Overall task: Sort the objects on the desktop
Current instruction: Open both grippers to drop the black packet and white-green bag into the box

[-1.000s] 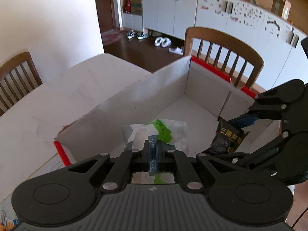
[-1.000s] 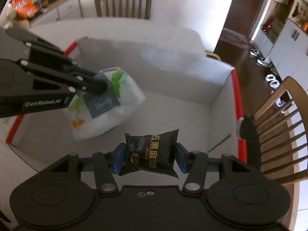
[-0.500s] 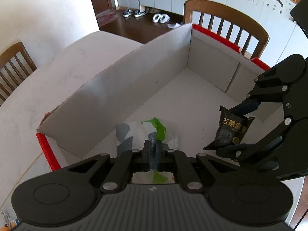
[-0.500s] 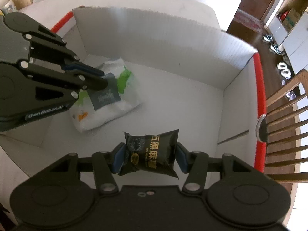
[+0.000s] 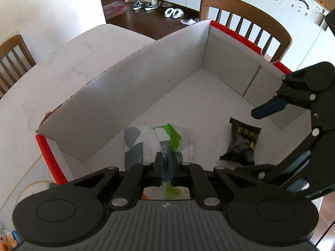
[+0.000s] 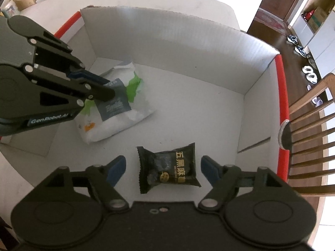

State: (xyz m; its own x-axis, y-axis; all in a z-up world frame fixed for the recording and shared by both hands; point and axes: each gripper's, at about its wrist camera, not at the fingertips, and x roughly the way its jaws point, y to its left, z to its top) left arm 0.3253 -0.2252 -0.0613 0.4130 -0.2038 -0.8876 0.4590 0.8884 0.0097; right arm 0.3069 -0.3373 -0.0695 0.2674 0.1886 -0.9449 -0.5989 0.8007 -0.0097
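Both grippers angled steeply down into cardboard box (image 6: 167,48): left gripper (image 5: 166,163) pinching white-green bag (image 6: 125,113) mid-left, right gripper (image 6: 163,168) jaws opening around loose black snack packet (image 6: 169,167) at bottom centre.

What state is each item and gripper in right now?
left gripper: shut on the white bag, inside the box.
white bag: pinched near its top, lower end on the box floor.
right gripper: jaws opening, pads clear of the black packet.
black packet: released, lying on the box floor between the open fingers.
cardboard box: open-topped, holding both packs.
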